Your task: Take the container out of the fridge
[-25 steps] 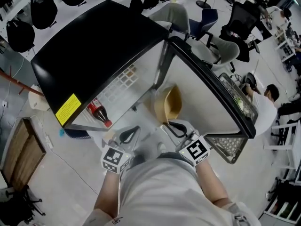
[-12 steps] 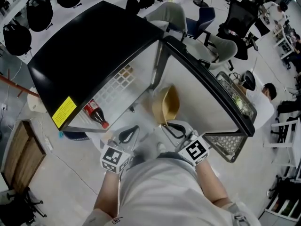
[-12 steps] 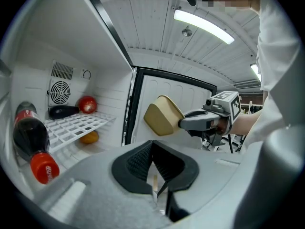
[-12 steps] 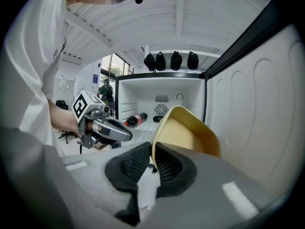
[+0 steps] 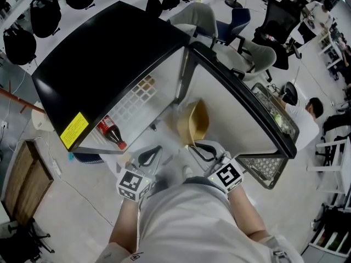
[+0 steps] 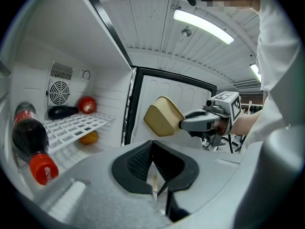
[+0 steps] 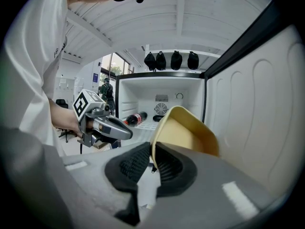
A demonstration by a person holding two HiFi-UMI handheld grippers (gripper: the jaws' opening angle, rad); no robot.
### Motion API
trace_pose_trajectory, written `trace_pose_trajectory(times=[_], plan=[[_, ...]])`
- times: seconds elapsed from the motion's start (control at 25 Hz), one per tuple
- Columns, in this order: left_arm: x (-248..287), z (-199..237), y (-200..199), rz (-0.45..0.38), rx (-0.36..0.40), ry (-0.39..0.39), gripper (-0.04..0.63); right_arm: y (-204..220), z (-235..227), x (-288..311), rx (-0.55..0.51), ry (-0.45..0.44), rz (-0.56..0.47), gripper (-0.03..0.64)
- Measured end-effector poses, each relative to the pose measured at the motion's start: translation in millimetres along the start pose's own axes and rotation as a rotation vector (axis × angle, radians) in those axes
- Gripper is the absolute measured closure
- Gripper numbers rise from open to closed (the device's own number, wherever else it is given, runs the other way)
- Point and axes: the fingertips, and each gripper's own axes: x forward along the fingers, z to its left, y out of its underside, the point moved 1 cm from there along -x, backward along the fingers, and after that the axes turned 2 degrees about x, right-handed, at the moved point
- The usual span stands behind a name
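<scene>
A tan plastic container (image 5: 193,123) hangs in the air in front of the open fridge (image 5: 109,53), outside the cabinet and beside the door's inner wall. My right gripper (image 5: 204,148) is shut on its rim; in the right gripper view the rim (image 7: 153,152) sits pinched between the black pads and the container (image 7: 190,132) rises ahead. My left gripper (image 5: 149,156) is shut with nothing in it and hovers to the container's left. The left gripper view shows its closed pads (image 6: 152,149) and the container (image 6: 163,116) held by the right gripper (image 6: 205,120).
Inside the fridge a cola bottle (image 6: 31,142) lies at the left of a white wire shelf (image 6: 76,125), with a red fruit (image 6: 86,105) and a dark object (image 6: 62,111) at the back and an orange fruit (image 6: 88,137) below. The open door (image 5: 247,114) stands at the right. Office chairs (image 5: 258,56) stand beyond.
The head view has shifted slightly, so the fridge sits a little further left in the picture. Both grippers and the held container keep nearly the same places.
</scene>
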Motion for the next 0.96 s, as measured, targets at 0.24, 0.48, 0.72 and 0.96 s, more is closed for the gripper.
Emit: trace_pose_trajectory(times=[0.24, 0.48, 0.72, 0.96], plan=[[-1.1, -0.5, 0.7, 0.000, -0.002, -0.001, 0.588, -0.3, -0.1, -0.8, -0.003, 0.004, -0.001, 0.580], [-3.4, -0.5, 0.7, 0.002, -0.001, -0.007, 0.588, -1.2, 0.0, -1.5, -0.004, 0.007, 0.000, 0.580], [-5.4, -1.4, 0.3, 0.005, 0.002, -0.010, 0.588, -2.5, 0.0, -2.8, -0.004, 0.010, -0.008, 0.580], [-6.7, -2.1, 1.1, 0.007, 0.001, -0.013, 0.588, -3.7, -0.2, -3.7, -0.007, 0.010, -0.009, 0.580]])
